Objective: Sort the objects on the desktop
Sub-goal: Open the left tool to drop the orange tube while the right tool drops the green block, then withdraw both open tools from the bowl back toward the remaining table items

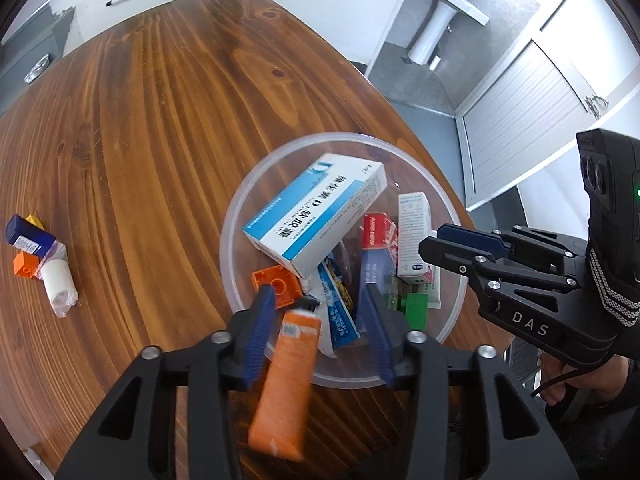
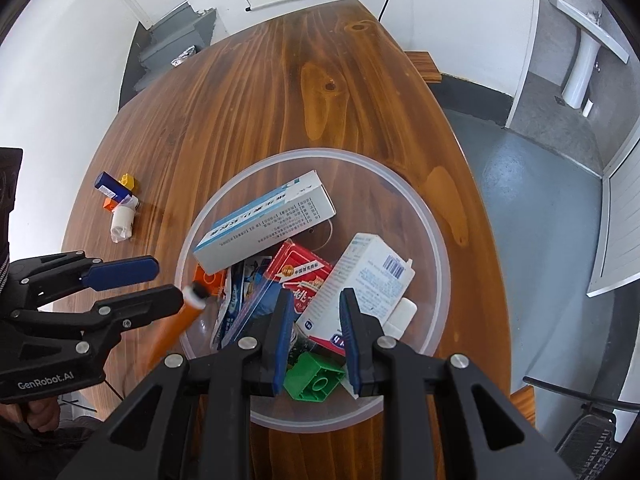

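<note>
A clear plastic bowl (image 1: pixel 340 135) (image 2: pixel 320 151) on the wooden table holds a blue-and-white medicine box (image 1: pixel 320 212) (image 2: pixel 264 220), a white box (image 2: pixel 360 280), a red packet (image 2: pixel 304 276), a green brick (image 2: pixel 314 380), an orange brick (image 1: pixel 278 280) and some sachets. My left gripper (image 1: pixel 318 292) (image 2: pixel 168 280) hangs open over the bowl's near-left rim. A blurred orange tube (image 1: pixel 286 376) (image 2: pixel 176 328) lies loose between its fingers, cap toward the bowl, with neither pad pressing it. My right gripper (image 2: pixel 316 295) (image 1: pixel 430 240) is shut and empty above the bowl's right side.
Far left on the table lie a dark blue box (image 1: pixel 28 236) (image 2: pixel 112 184), a yellow brick (image 1: pixel 35 221), an orange brick (image 1: pixel 26 266) and a white roll in plastic (image 1: pixel 58 284). The table edge (image 2: pixel 472 184) runs just right of the bowl, grey floor beyond.
</note>
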Available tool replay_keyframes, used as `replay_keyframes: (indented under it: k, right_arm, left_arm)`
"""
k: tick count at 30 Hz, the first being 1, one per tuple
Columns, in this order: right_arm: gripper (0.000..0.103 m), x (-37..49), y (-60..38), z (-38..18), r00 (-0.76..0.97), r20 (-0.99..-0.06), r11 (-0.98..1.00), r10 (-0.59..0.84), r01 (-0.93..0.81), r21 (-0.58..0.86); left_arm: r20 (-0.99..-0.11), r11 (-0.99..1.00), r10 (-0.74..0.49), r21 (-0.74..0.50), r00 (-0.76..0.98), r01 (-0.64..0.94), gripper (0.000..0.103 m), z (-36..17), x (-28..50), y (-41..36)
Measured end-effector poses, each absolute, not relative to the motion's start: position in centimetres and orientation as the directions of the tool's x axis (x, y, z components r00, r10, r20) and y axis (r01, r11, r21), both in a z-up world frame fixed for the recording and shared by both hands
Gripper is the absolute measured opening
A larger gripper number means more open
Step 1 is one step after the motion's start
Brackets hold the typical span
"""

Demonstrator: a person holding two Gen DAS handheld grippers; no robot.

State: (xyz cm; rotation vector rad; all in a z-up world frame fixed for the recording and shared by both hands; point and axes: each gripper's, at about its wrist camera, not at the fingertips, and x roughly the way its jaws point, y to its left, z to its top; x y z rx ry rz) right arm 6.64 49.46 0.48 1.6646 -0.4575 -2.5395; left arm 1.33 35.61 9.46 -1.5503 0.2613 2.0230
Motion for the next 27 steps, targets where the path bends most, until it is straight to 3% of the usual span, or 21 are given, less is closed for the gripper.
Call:
replay_keyframes:
  k: [4, 9, 11, 15, 19, 27]
  right_arm:
    - [0.027, 6.2, 49.1, 0.5, -0.412, -0.885, -0.954, -0.218, -0.103, 0.283]
    - [0.028, 6.0, 47.7, 1.1, -0.424, -0.880, -0.956, -0.212, -0.098, 0.278]
    - [0.034, 6.1, 47.1, 1.4, -0.434, -0.879, -0.960, -0.198, -0.096, 0.263]
    - [0.071, 6.2, 45.8, 2.0, -0.441, -0.880, -0.965, -0.175, -0.102, 0.243]
    - [0.080, 5.9, 43.7, 2.5, -0.441, -0.882, -0.972, -0.165, -0.080, 0.222]
    - [0.080, 4.5, 38.6, 2.7, -0.431, -0.882, -0.977, -0.190, -0.001, 0.211]
  left_arm:
    - [-0.921, -0.844, 0.330, -0.189, -0.206, -0.503, 0.058, 10.2, 1.1, 33.9]
    - [-0.905, -0.877, 0.344, -0.215, -0.250, -0.430, 0.059, 10.9, 0.3, 30.5]
    - [-0.901, -0.887, 0.344, -0.219, -0.266, -0.406, 0.059, 10.9, -0.1, 29.2]
    - [-0.908, -0.907, 0.313, -0.198, -0.279, -0.372, 0.059, 10.5, -0.3, 27.1]
    - [-0.914, -0.929, 0.291, -0.200, -0.282, -0.311, 0.059, 10.1, -0.7, 24.2]
    - [-0.921, -0.970, 0.235, -0.201, -0.311, -0.138, 0.059, 9.5, -1.8, 17.2]
